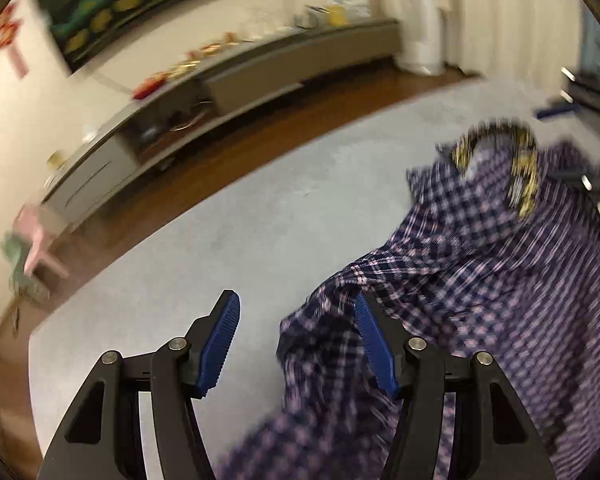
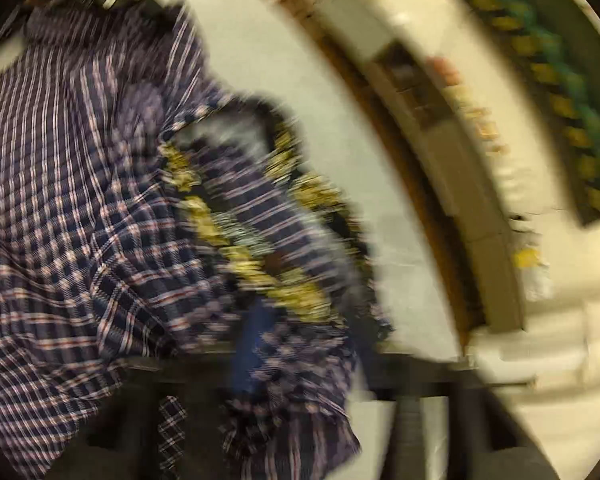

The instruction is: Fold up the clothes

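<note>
Left gripper (image 1: 298,334) fingers apart, plaid shirt (image 1: 500,280) bunched beside right finger on bench (image 1: 260,208). Right gripper too blurry, fingers' state unclear.

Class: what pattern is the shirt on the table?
Navy and white plaid shirt; clearest in the left wrist view.
</note>
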`<state>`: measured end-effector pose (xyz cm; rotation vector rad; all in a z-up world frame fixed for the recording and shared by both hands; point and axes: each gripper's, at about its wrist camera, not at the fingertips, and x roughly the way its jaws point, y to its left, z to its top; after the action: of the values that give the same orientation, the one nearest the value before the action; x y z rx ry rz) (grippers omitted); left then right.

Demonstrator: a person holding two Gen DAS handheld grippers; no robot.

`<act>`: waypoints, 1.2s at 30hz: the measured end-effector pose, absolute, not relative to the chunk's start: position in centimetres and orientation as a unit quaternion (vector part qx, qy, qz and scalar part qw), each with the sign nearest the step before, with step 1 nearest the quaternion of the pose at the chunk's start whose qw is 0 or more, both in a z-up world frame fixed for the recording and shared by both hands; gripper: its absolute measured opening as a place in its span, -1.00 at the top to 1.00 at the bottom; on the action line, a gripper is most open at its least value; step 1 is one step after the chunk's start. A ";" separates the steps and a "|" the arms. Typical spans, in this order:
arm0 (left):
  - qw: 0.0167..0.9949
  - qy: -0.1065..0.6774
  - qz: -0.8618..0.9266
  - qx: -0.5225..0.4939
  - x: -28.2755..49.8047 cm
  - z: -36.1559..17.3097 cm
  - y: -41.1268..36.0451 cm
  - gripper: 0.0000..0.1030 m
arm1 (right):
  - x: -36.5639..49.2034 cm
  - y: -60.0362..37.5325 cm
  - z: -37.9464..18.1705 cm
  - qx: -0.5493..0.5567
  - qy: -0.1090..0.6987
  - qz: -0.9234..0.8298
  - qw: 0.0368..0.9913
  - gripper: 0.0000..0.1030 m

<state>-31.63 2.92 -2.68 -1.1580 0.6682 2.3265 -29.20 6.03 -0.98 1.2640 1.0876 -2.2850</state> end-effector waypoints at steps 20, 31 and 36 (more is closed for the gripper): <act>0.162 0.035 0.870 -0.465 -33.5 -1.2 -3.4 0.33 | -22.9 18.2 -0.1 0.544 0.051 -0.833 0.088 0.02; 0.064 0.081 0.841 -0.531 -36.1 -5.5 -3.9 0.19 | -25.7 31.3 -1.6 0.517 0.005 -0.842 -0.154 0.02; 0.046 0.146 0.858 -0.490 -34.6 -2.3 -0.9 0.28 | -25.7 30.7 3.9 0.451 -0.034 -0.887 -0.089 0.02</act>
<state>-34.62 -0.91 -2.34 -1.4954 0.4443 2.6212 -25.70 30.72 3.89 1.5049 -0.1121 -2.9577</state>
